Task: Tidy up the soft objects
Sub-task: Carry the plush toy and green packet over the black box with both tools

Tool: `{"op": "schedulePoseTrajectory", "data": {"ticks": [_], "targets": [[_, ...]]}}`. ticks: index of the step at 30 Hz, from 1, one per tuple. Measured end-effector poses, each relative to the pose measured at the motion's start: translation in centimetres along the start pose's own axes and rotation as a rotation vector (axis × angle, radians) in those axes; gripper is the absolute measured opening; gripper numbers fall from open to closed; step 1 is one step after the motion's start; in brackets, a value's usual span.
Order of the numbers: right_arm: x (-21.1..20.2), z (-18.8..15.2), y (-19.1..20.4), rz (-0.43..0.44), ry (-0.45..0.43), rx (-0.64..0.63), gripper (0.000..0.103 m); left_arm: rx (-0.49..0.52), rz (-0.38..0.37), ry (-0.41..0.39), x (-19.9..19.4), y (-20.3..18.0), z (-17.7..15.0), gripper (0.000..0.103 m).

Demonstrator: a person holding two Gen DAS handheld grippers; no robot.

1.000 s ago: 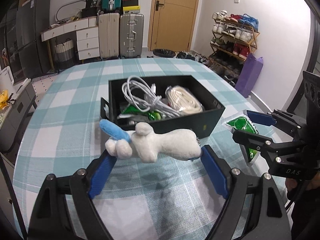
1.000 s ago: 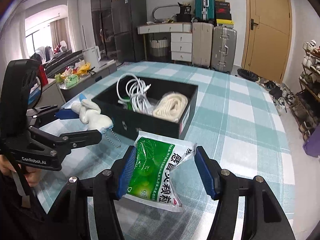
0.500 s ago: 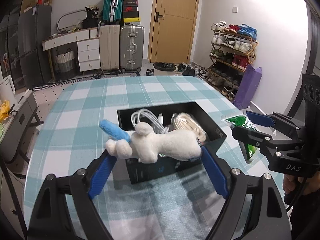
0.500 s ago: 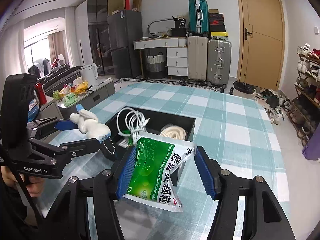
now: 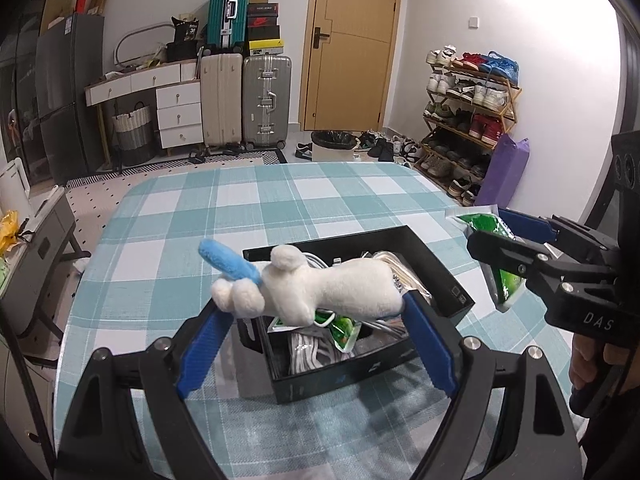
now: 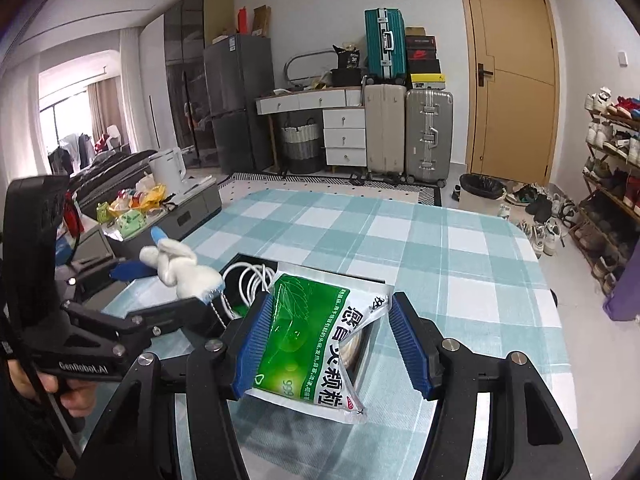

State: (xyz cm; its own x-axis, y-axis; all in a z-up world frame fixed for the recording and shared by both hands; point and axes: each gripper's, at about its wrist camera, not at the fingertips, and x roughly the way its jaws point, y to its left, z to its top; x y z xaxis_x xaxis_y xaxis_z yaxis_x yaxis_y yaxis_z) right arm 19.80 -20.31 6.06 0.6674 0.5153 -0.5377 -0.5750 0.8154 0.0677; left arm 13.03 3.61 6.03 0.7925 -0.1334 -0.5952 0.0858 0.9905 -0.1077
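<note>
Left hand-held gripper (image 5: 316,312): jaws spread fairly wide, blue pads clamped on both ends of a white plush toy (image 5: 320,290) lying crosswise between them. Toy's blue tuft (image 5: 228,260) sticks out up and to the left; a short bead chain hangs at its right end. Toy is held in the air above the near-left part of the black box (image 5: 436,268).

Right hand-held gripper (image 6: 324,340): jaws about half open, closed on a green-and-white sachet (image 6: 304,340) with printed characters. Left pad presses flat along the sachet's left edge; the sachet's upper right corner is crumpled against the right pad. Sachet is off the surface, over the near-right side of the box.

Black box sits open on the surface (image 5: 256,208), which has a teal-and-white check cloth. Inside, seen from the left wrist: coiled white cable (image 5: 308,352), a green packet (image 5: 342,330), a pale bundle at the far right end that is mostly hidden by the toy. From the right wrist the cable loops (image 6: 250,280) show at the box's far-left corner; the rest is covered by the sachet.

Each gripper appears in the other's view, with a hand (image 5: 592,364) on the right one's grip. Both items are near the box, neither inside it.

Far background: suitcases (image 5: 244,100), white drawer unit, wooden door (image 5: 352,44), shoe rack (image 5: 468,112) at right.
</note>
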Motion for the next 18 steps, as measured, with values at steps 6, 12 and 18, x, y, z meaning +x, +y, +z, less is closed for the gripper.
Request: {"op": "schedulePoseTrajectory", "data": {"ticks": [6, 12, 18], "targets": [[1.5, 0.7, 0.0, 0.005, -0.008, -0.001, 0.06, -0.005, -0.006, 0.018, 1.1, 0.4, 0.1, 0.086], [3.4, 0.9, 0.3, 0.017, 0.004, -0.013, 0.06, 0.019, 0.011, 0.035, 2.3, 0.3, 0.0, 0.086], [5.7, 0.8, 0.3, 0.031, 0.03, -0.017, 0.06, 0.04, 0.02, 0.056, 3.4, 0.2, -0.2, 0.086]]}}
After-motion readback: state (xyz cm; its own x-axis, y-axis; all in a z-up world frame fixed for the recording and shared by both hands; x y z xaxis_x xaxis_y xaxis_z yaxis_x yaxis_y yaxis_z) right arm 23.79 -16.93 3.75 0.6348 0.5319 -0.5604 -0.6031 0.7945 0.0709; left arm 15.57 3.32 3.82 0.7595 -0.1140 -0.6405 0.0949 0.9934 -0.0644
